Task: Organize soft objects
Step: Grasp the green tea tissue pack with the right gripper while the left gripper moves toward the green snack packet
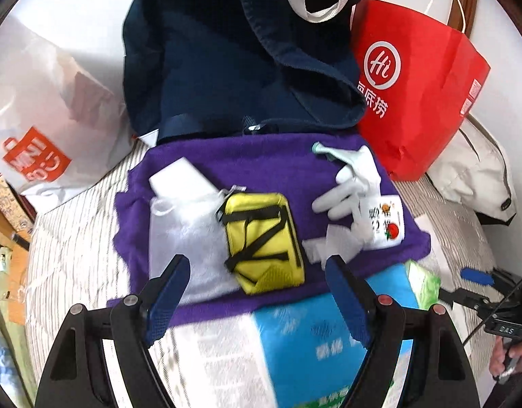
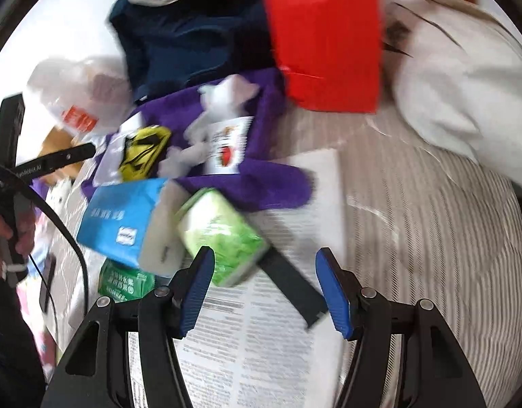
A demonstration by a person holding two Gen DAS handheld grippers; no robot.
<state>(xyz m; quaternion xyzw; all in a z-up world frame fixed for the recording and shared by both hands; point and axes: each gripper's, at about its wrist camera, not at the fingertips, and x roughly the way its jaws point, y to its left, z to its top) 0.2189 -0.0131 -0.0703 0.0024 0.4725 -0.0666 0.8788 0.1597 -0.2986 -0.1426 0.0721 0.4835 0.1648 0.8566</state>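
A purple towel (image 1: 261,159) lies on the striped bed. On it lie a yellow pouch (image 1: 262,241), a white mesh bag (image 1: 179,217), white gloves (image 1: 349,187) and a small printed pack (image 1: 385,221). My left gripper (image 1: 257,272) is open and empty, just in front of the yellow pouch. A blue tissue pack (image 1: 312,333) lies under its right finger. In the right wrist view my right gripper (image 2: 264,265) is open and empty over a printed sheet (image 2: 261,340), next to a green tissue pack (image 2: 223,234). The towel (image 2: 261,176), pouch (image 2: 142,149) and blue pack (image 2: 121,217) lie beyond.
A navy tote bag (image 1: 233,54) stands open behind the towel, with a red paper bag (image 1: 414,85) to its right and a white plastic bag (image 1: 39,112) to its left. A white cushion (image 2: 465,102) lies at the right. A black strap (image 2: 291,289) lies on the sheet.
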